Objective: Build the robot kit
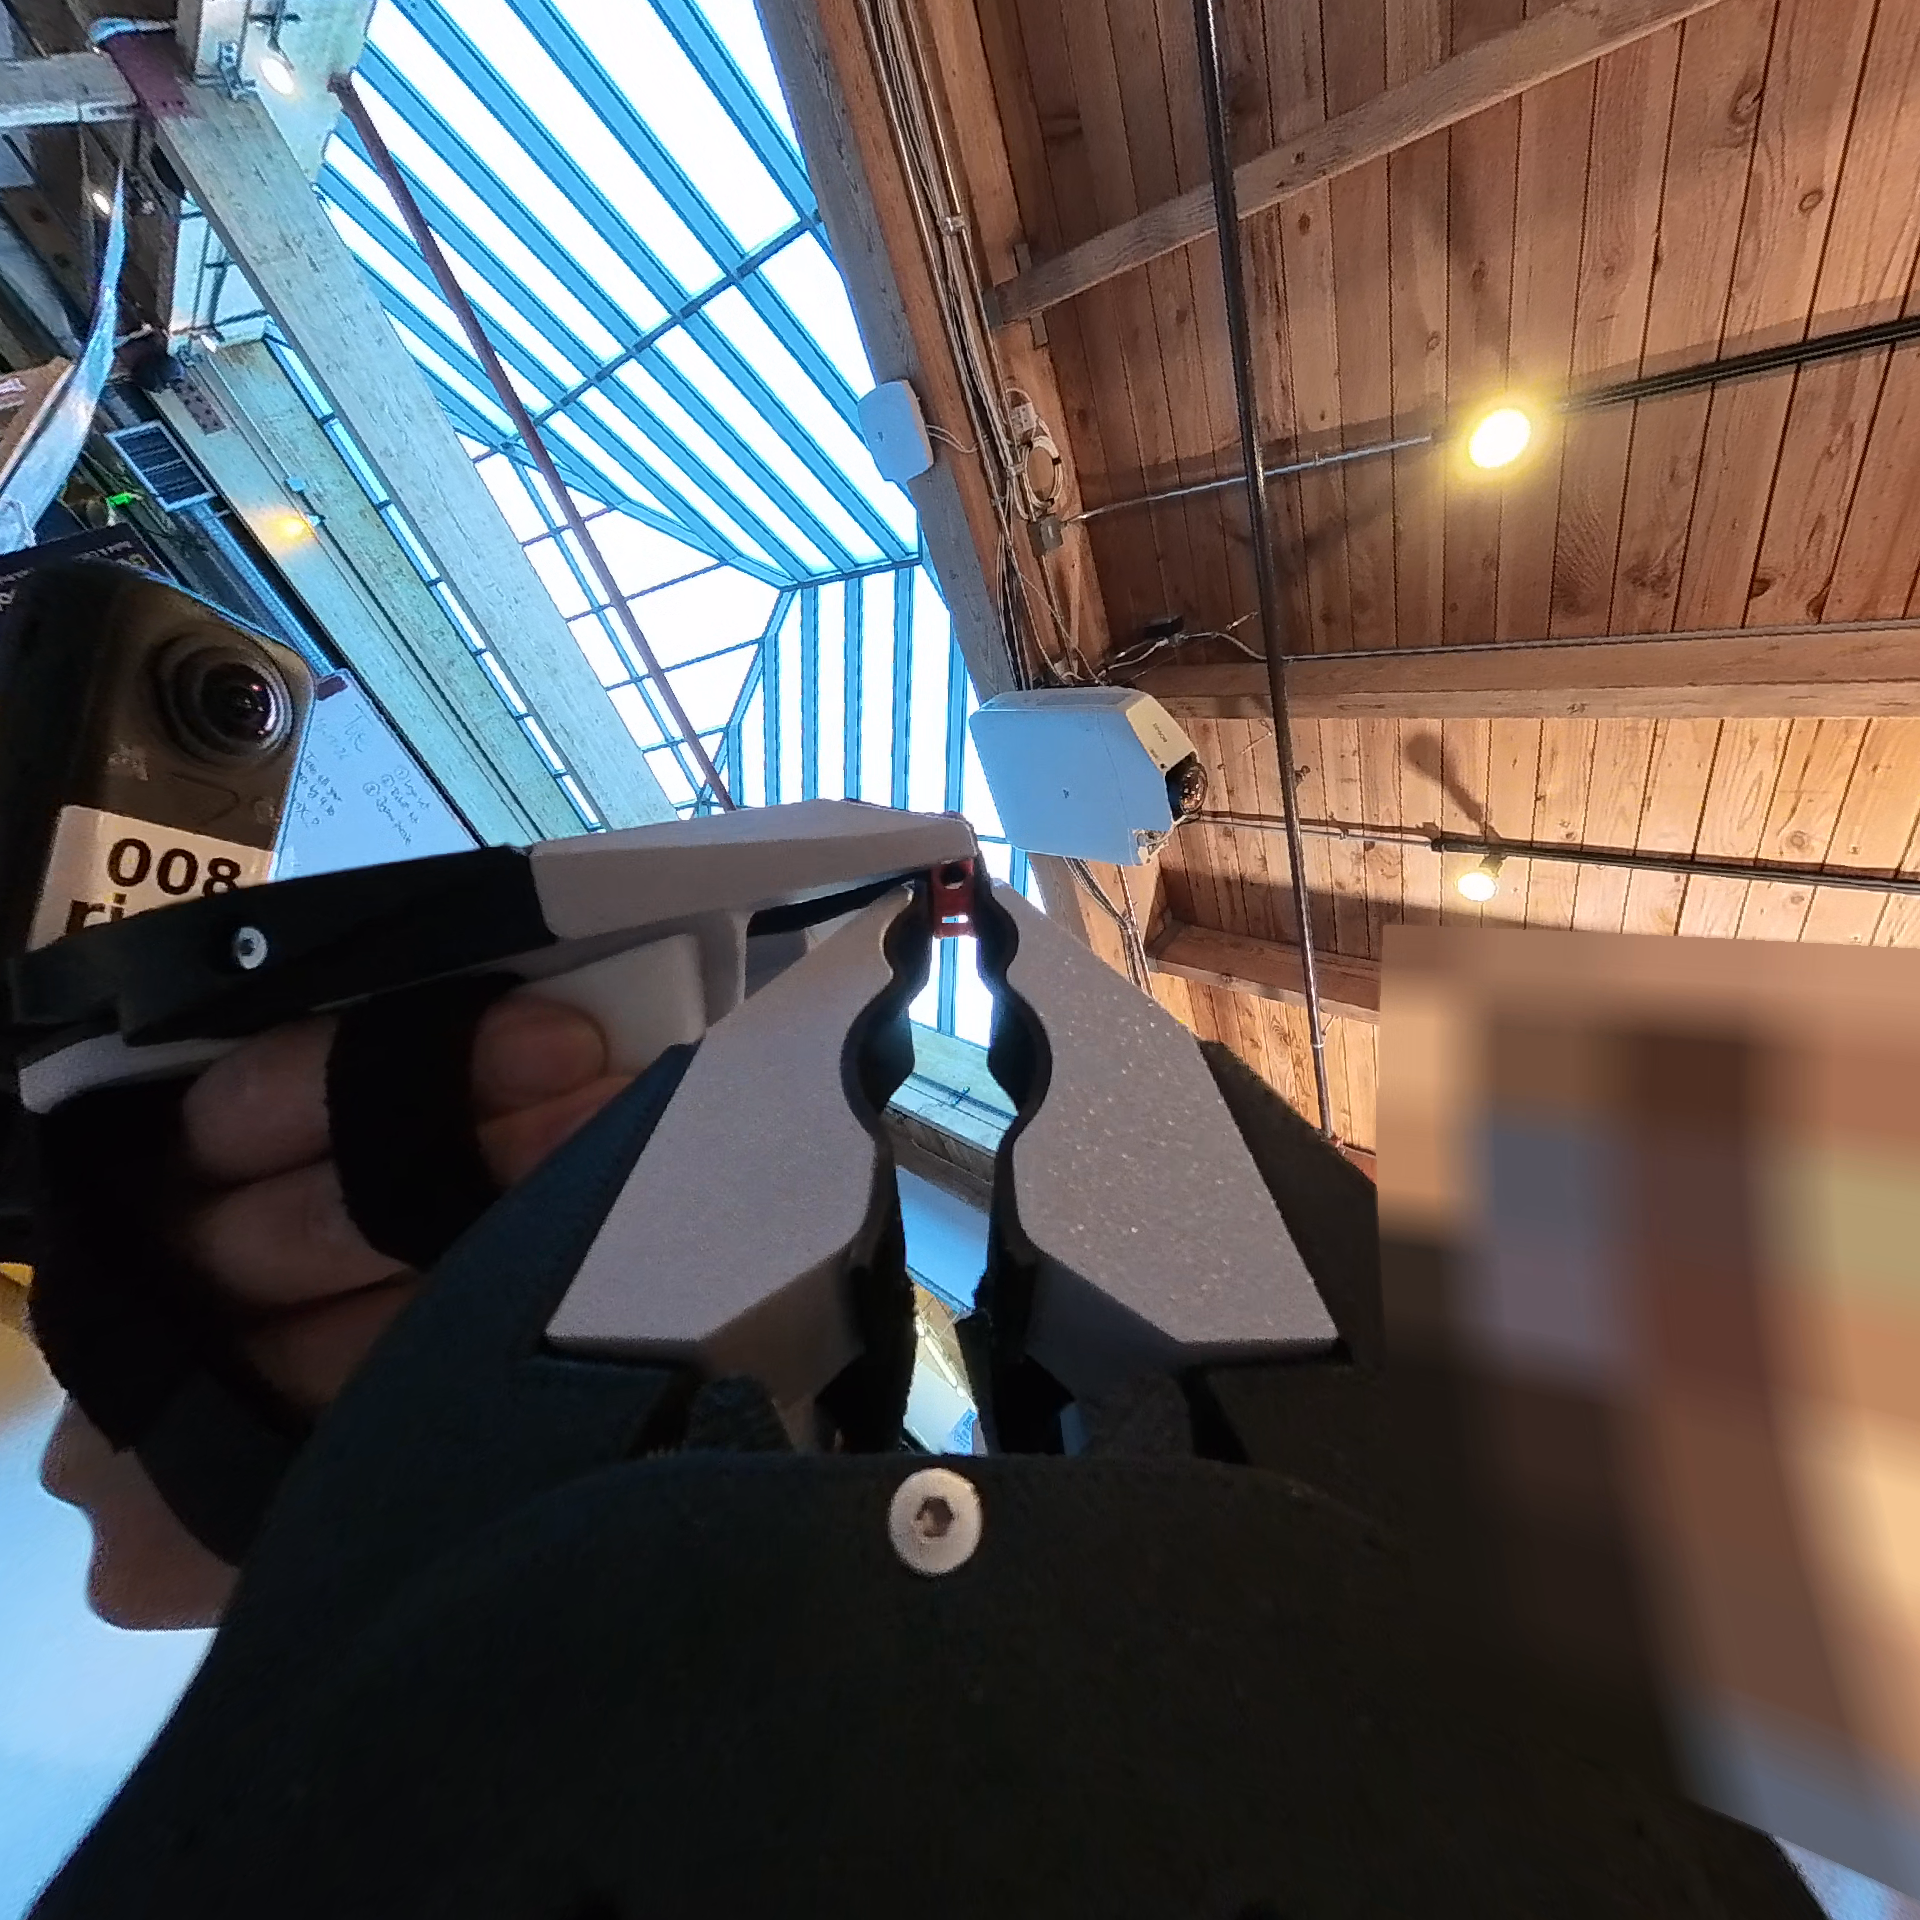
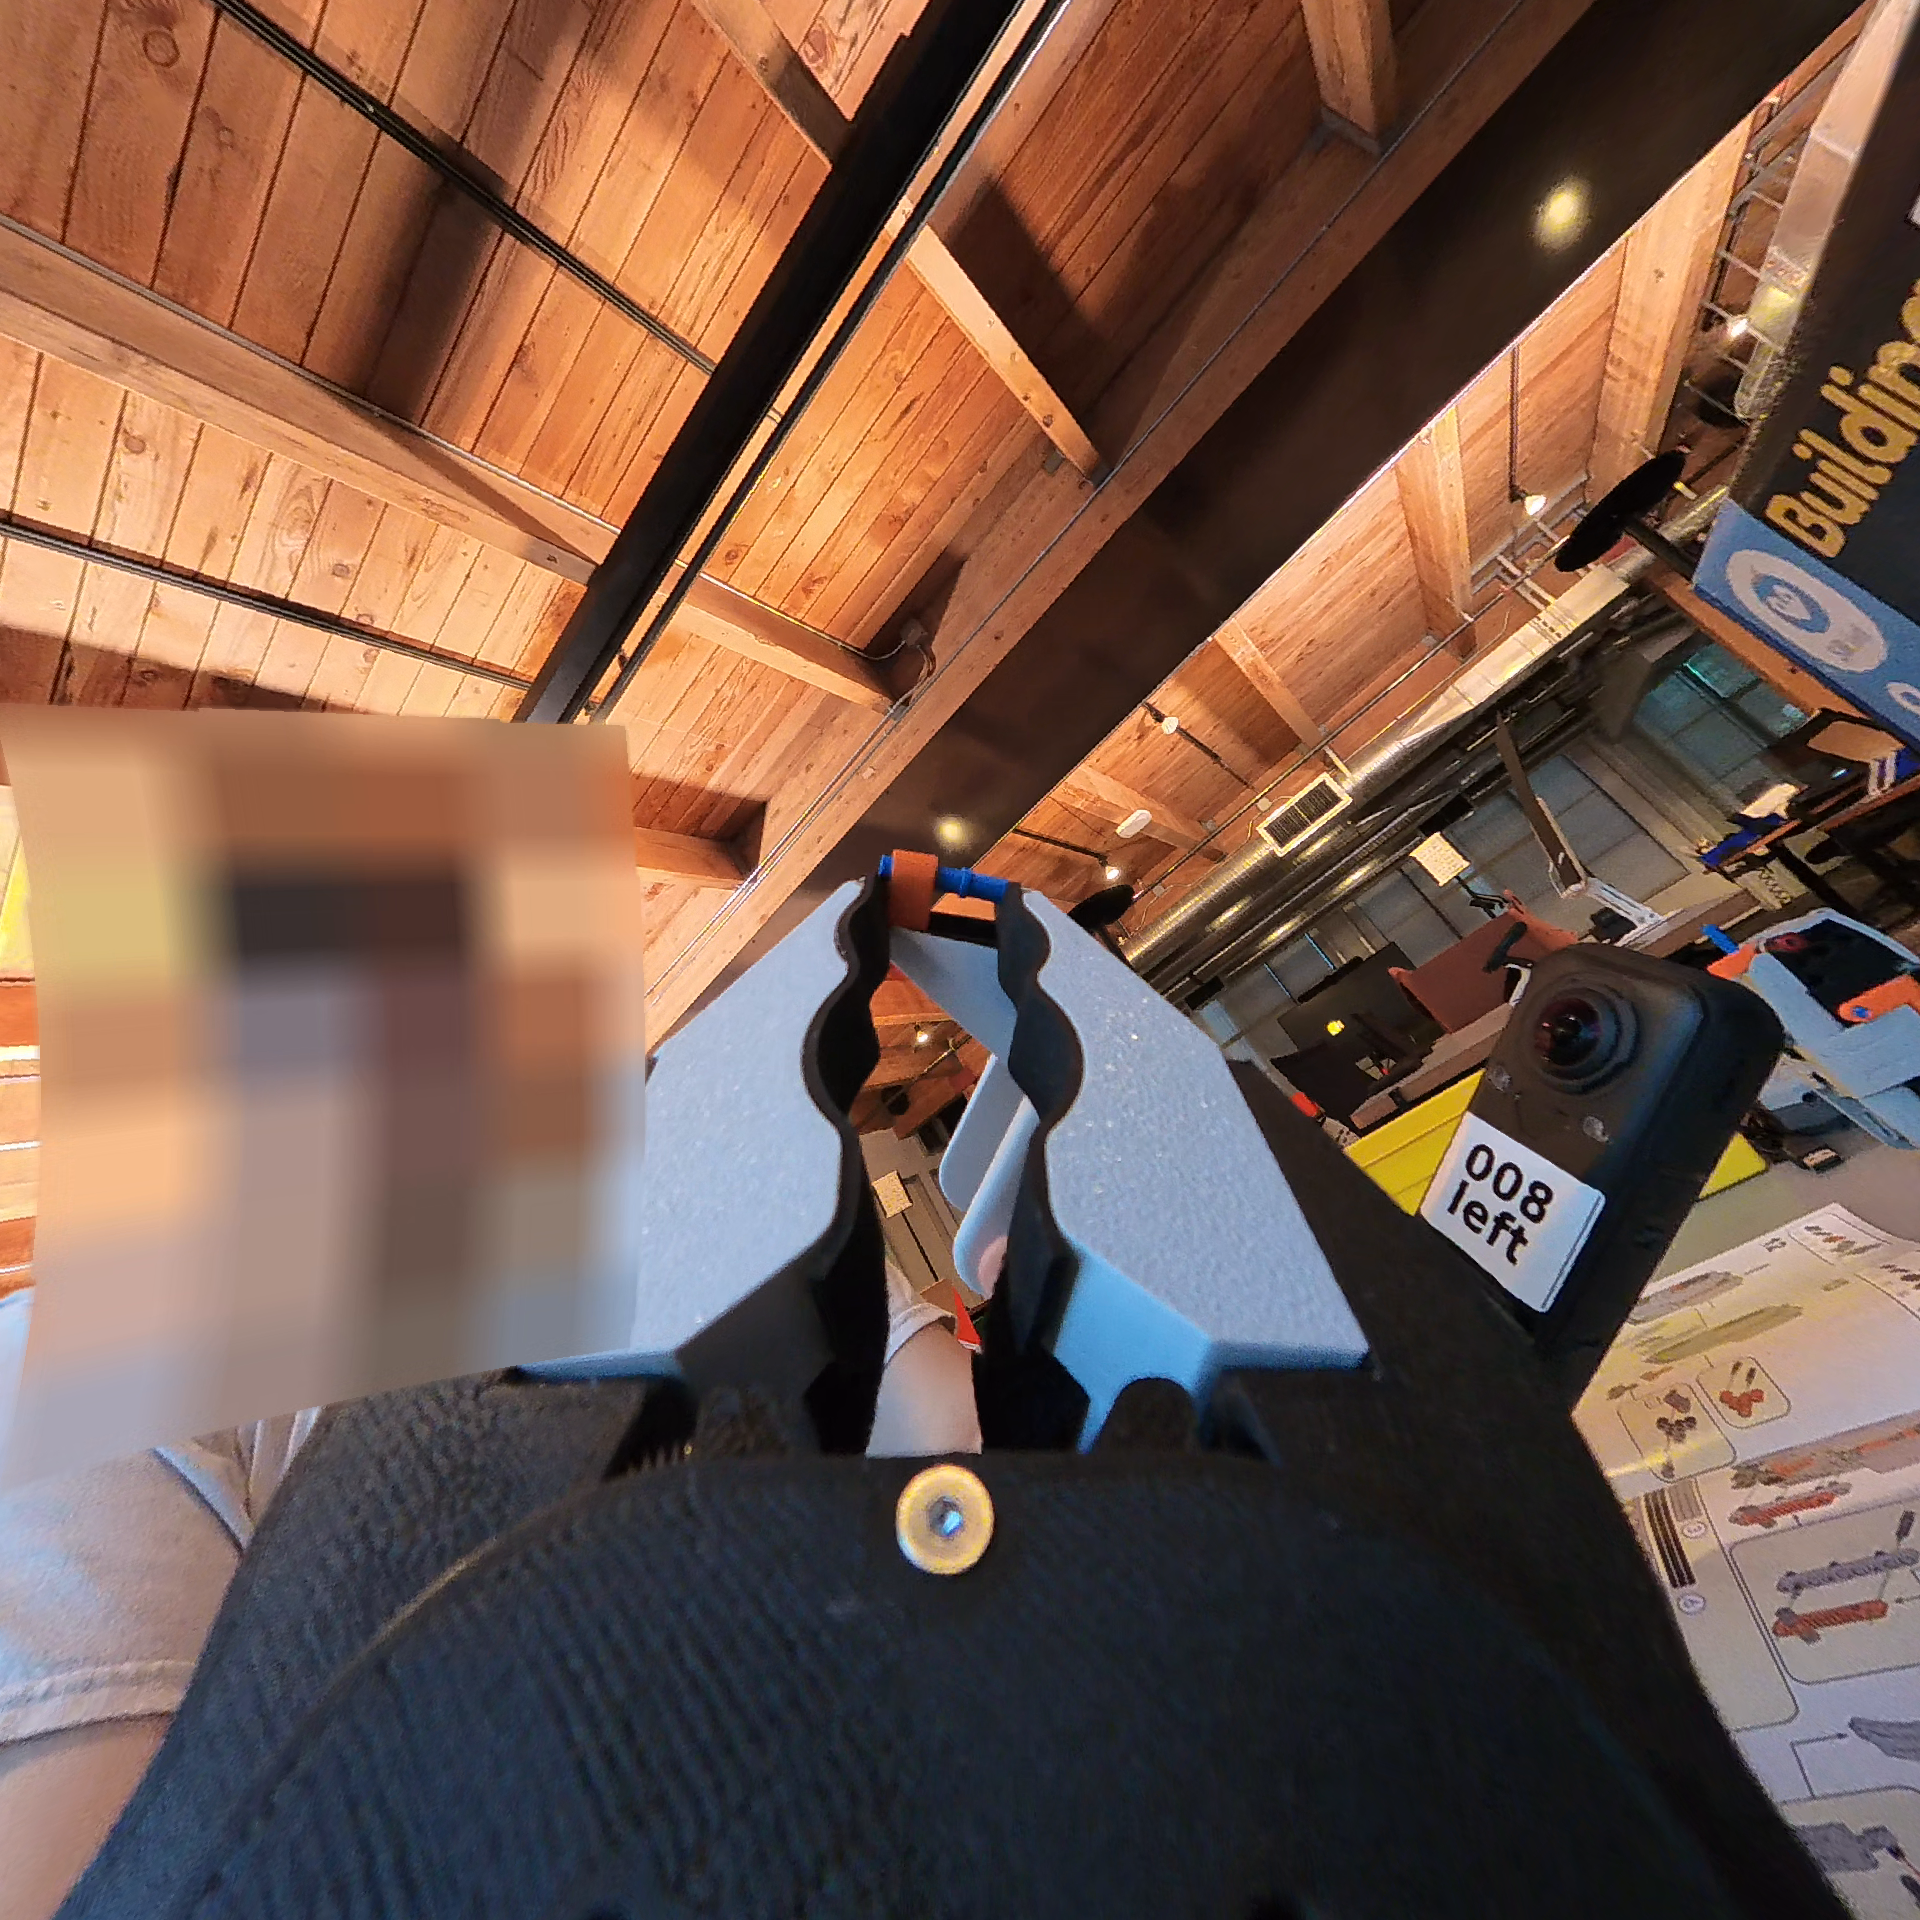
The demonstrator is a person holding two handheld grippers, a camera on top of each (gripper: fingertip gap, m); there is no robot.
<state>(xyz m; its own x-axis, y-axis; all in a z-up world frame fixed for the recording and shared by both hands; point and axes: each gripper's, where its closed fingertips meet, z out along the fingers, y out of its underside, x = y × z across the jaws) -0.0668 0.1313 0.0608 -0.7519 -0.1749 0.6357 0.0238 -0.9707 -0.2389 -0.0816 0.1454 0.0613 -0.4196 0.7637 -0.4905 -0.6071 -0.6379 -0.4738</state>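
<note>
Left wrist view: both tools point up at the roof. At far left a hand (image 1: 343, 1174) in a black fingerless glove holds the right gripper (image 1: 951, 883), which crosses the frame sideways; its camera (image 1: 197, 717) with a white sticker sits above the hand. Its grey fingers close to a tip that meets the left gripper (image 1: 954, 914) right at a small red block (image 1: 952, 896). The block is boxy, with a dark hole in its face. The left gripper's wavy black pads stand a narrow gap apart, nipping the block at the very tips. Behind: skylight (image 1: 644, 395), white projector (image 1: 1081, 769), wooden plank ceiling (image 1: 1507, 260).

Right wrist view: the right gripper (image 2: 940, 883) is nearly closed, tips pinching a small piece with an orange-red collar (image 2: 912, 871) on a blue pin (image 2: 966, 881). Grey fingers of the left gripper (image 2: 992, 1164) show through the gap; how they grip the piece is hidden here. At right, the left gripper's camera (image 2: 1590, 1060), then printed instruction sheets (image 2: 1787, 1475) on a table, partly cut off.

Whether block and collar are one part, I cannot tell.
</note>
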